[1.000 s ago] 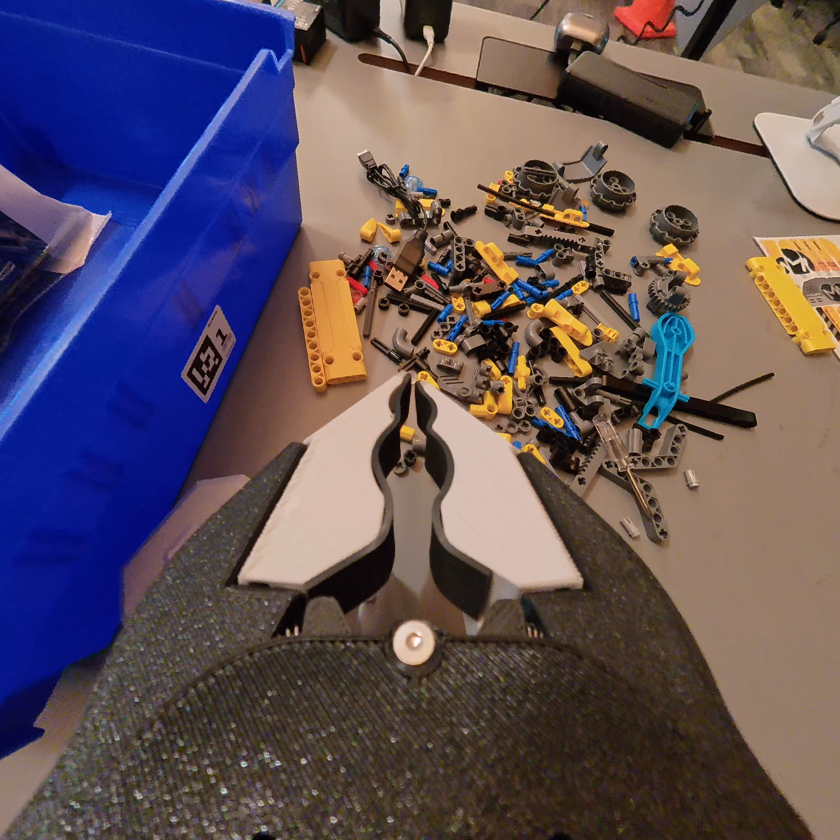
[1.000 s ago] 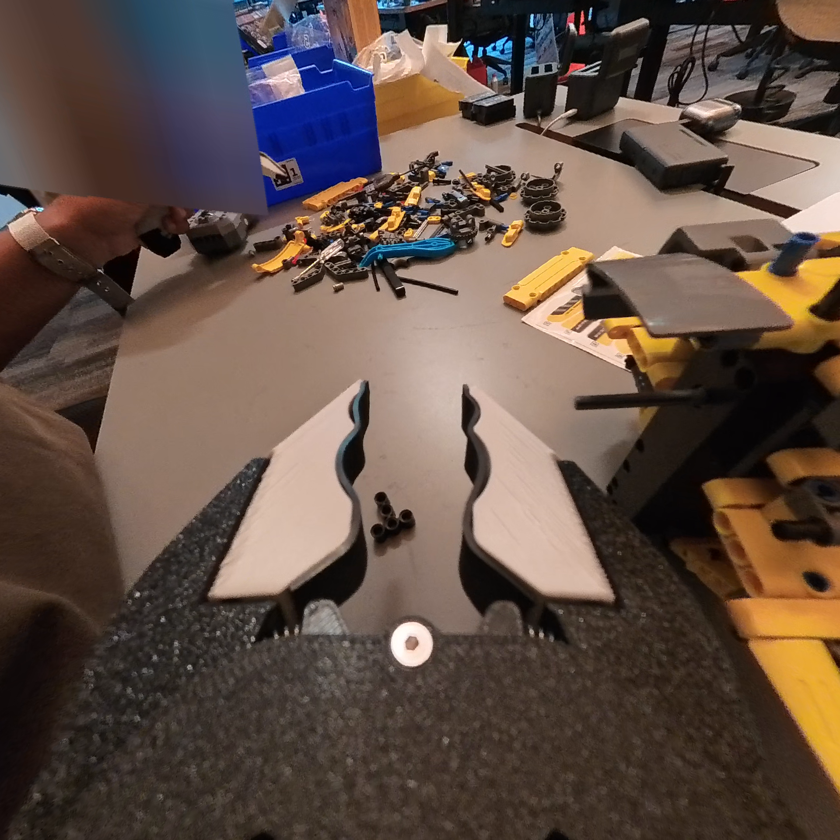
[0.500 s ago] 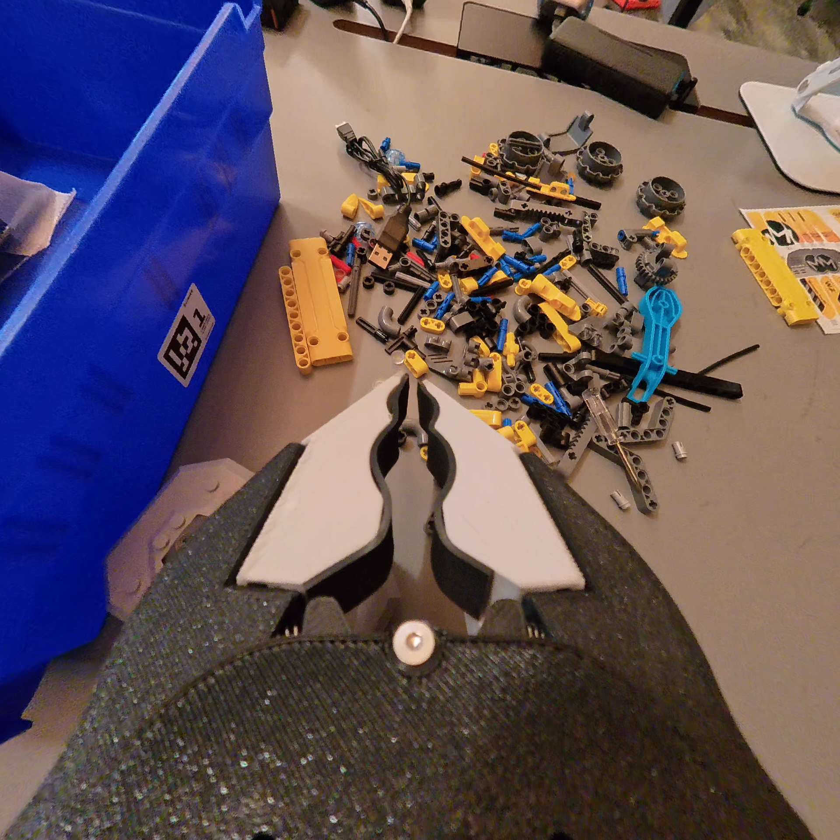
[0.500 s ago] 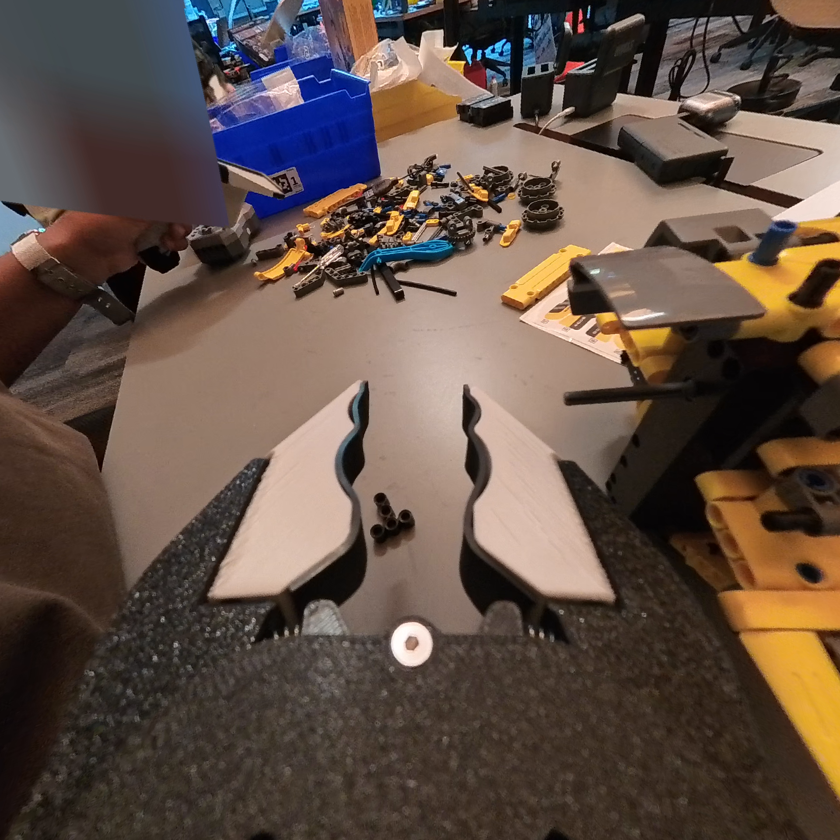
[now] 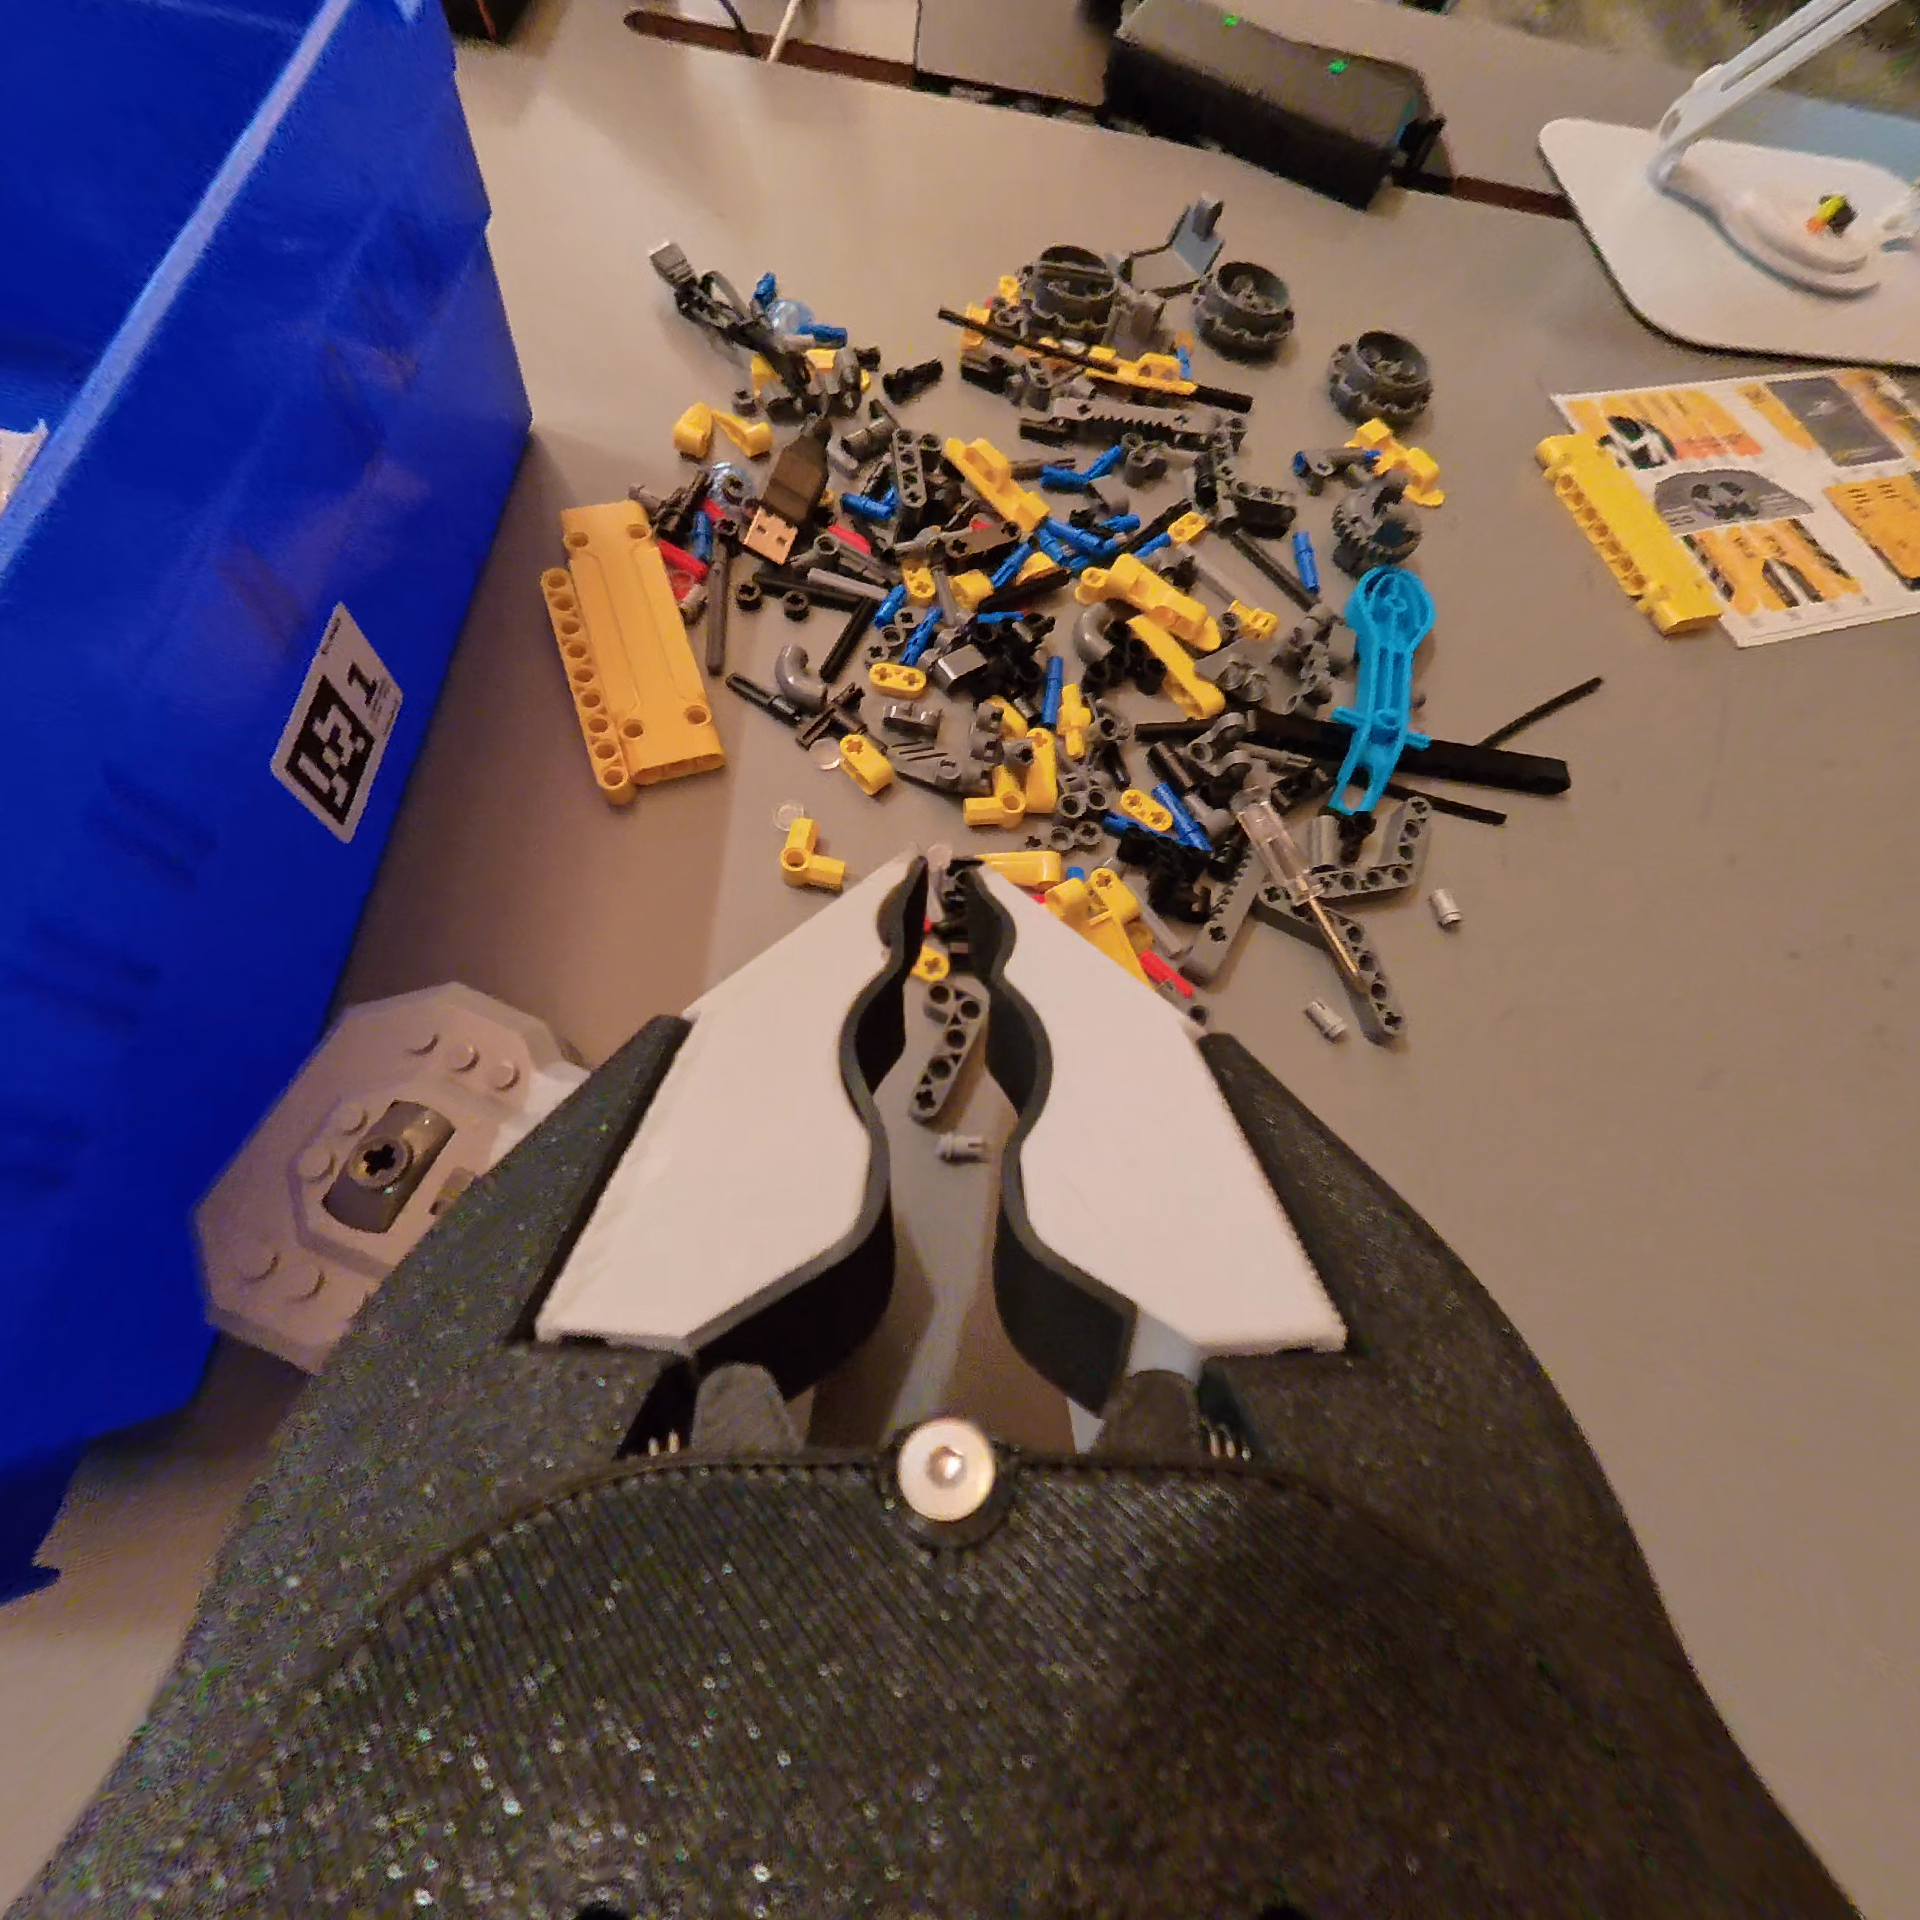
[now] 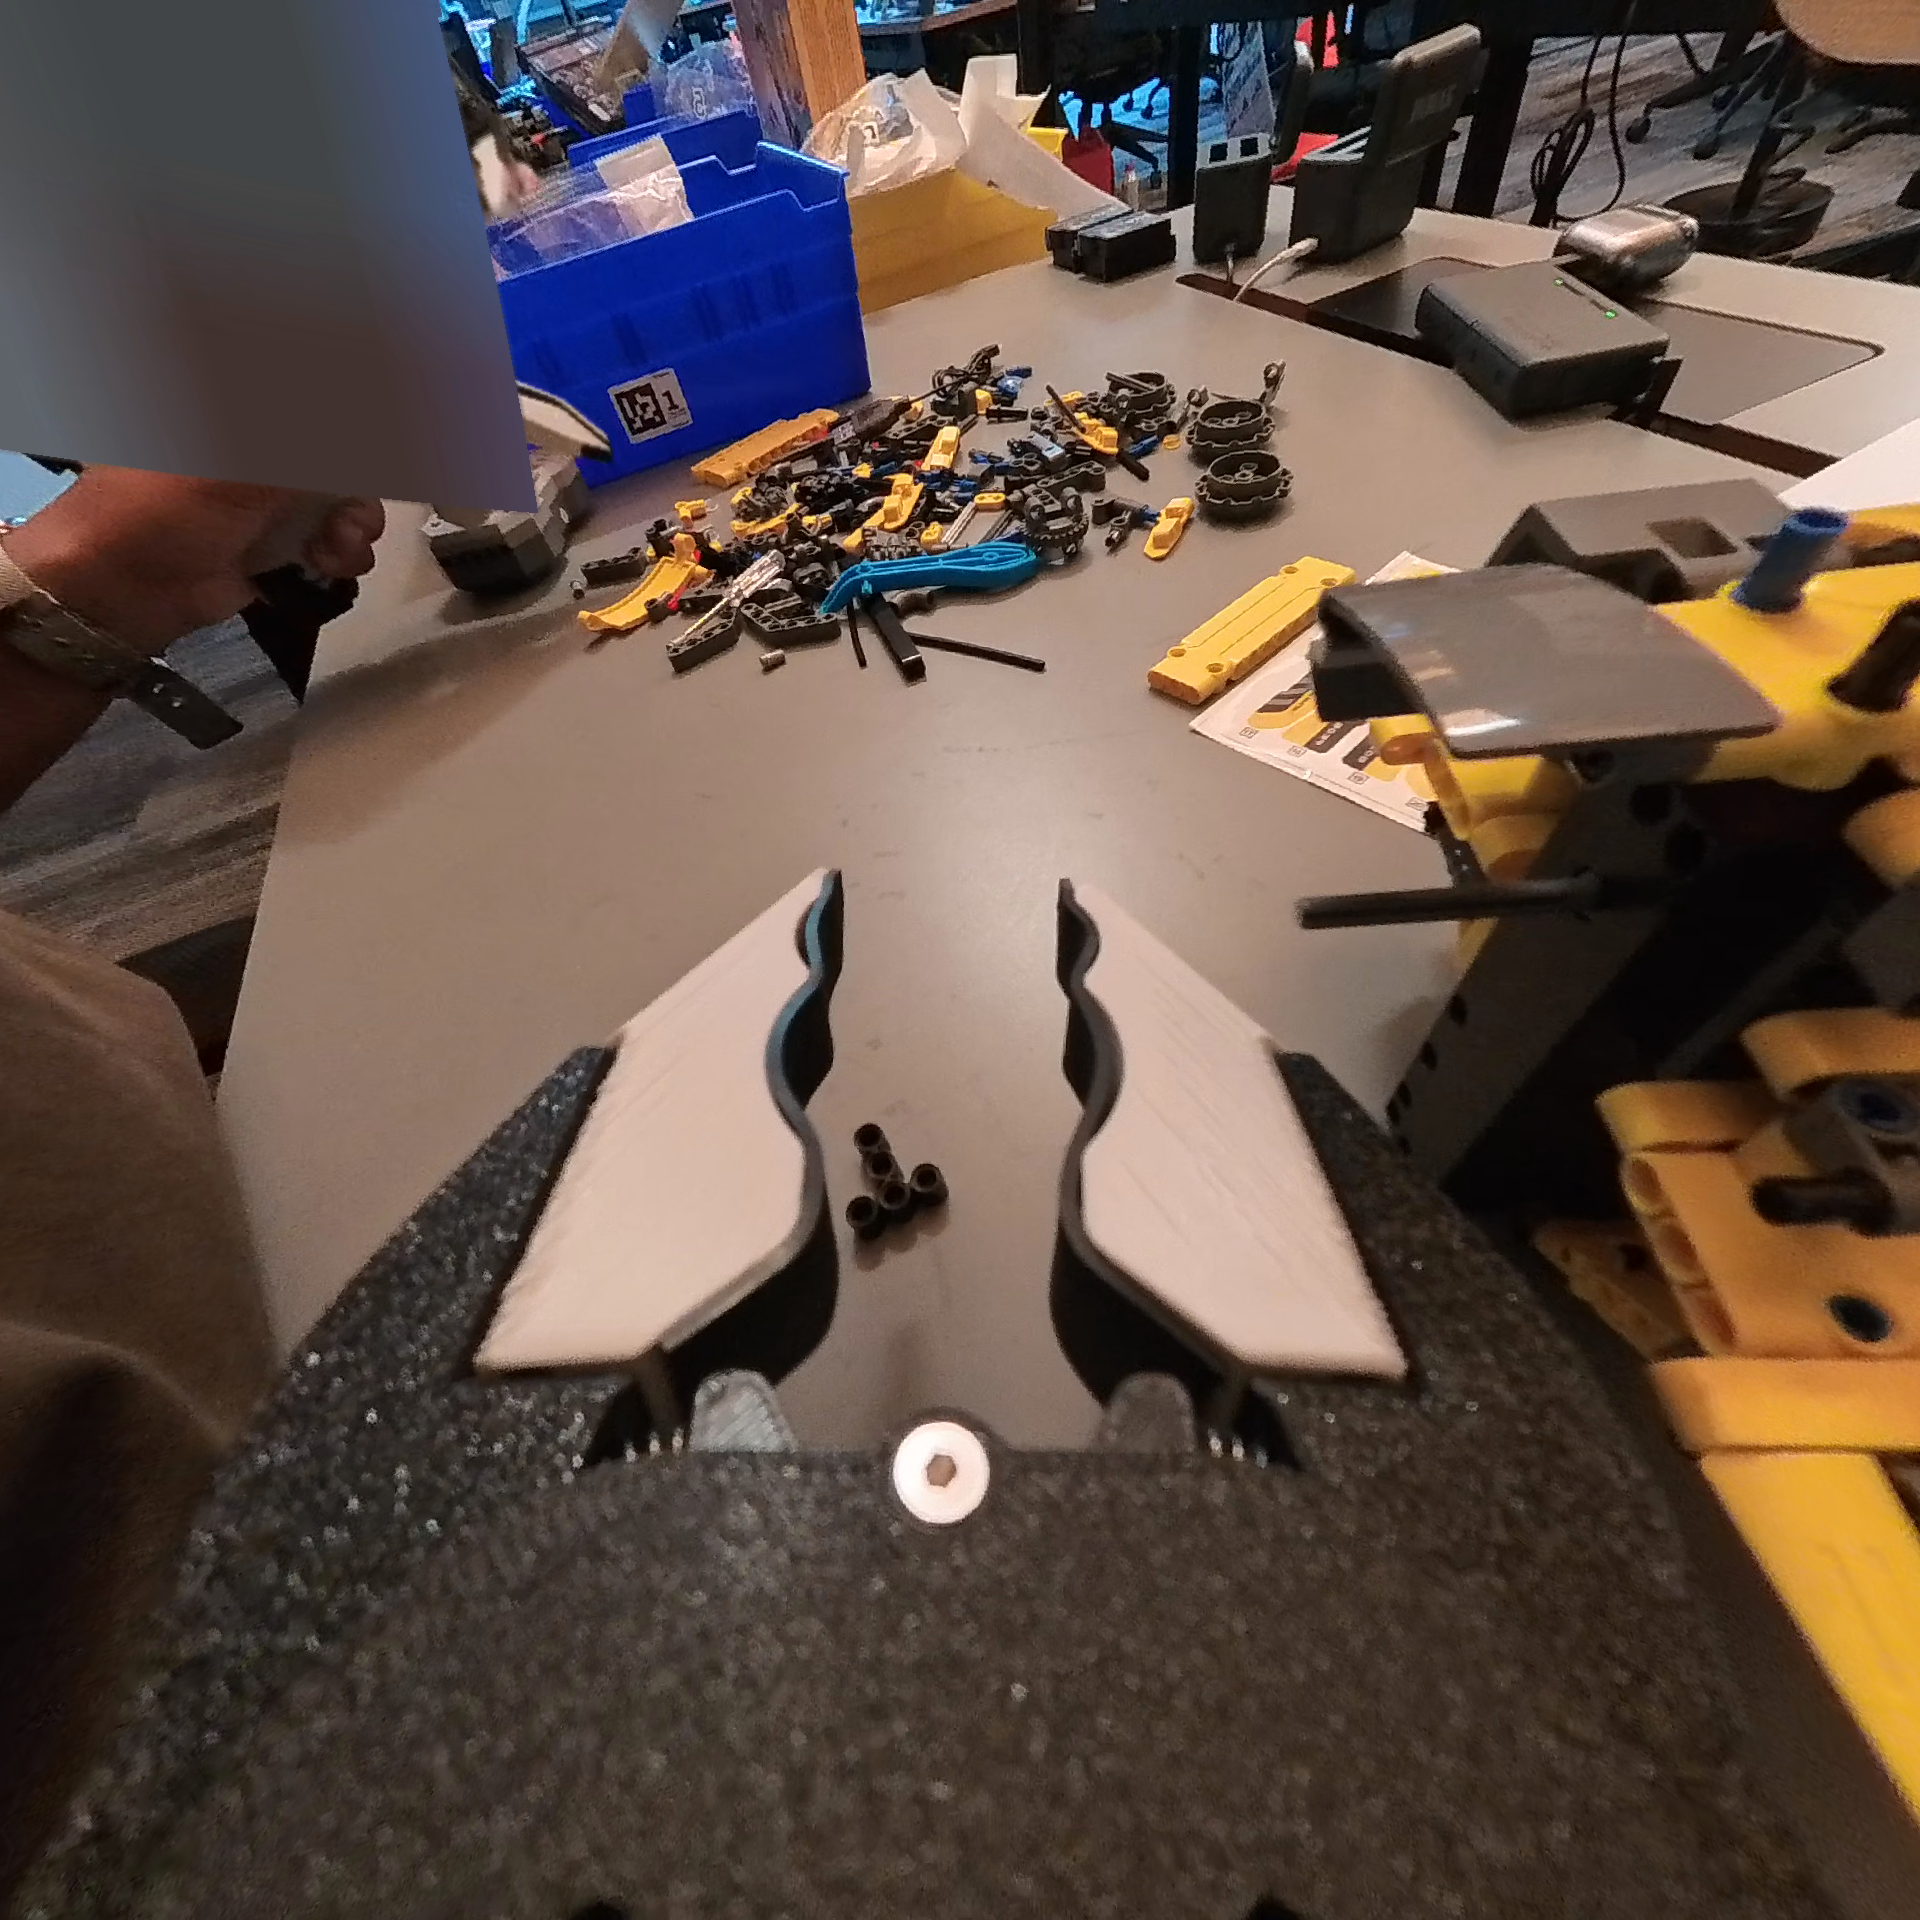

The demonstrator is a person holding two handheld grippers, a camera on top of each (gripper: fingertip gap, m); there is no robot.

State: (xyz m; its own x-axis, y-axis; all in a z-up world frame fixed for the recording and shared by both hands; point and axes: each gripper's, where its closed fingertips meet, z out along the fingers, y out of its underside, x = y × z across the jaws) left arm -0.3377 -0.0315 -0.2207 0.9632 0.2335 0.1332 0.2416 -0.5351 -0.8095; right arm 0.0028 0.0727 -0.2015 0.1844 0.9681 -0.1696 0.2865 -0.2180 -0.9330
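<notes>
**Grey tabletop, loose building parts, two tongs low over it**

Setting: a grey tabletop (image 6: 623, 831) in a busy workroom; chairs, cables and chargers along the far edge.

Left view, near to far:
- Left tongs (image 5: 943, 868) nearly clenched, tips almost meeting at the near edge of the parts pile (image 5: 1039, 582). A small dark piece sits right at the tips; I cannot tell whether it is pinched or merely lying under them.
- Between the fingers, lower centre of frame: a dark grey holed beam (image 5: 948, 1049) and a tiny grey pin (image 5: 961, 1146), both on the tabletop, seemingly untouched.
- Lower left: a light grey octagonal block (image 5: 384, 1153) against the blue bin (image 5: 208, 520).
- Mid-frame: yellow panel (image 5: 629, 649), turquoise lever tool (image 5: 1377, 686). Upper right: printed sheet (image 5: 1787, 499).

Right view, near to far:
- Right tongs (image 6: 945, 904) released, wide gap, grasping nothing. A black cross-shaped connector (image 6: 894, 1179) lies between the fingers, clear of both.
- Right edge of frame: yellow-and-black part-built model (image 6: 1714, 935), close beside the right finger.

Risks, as I judge them:
- Left tips are crowded; closing could catch neighbouring pieces or flick a small one away.
- A sideways move of the right tongs could knock the model or its jutting black axle (image 6: 1444, 904).
</notes>
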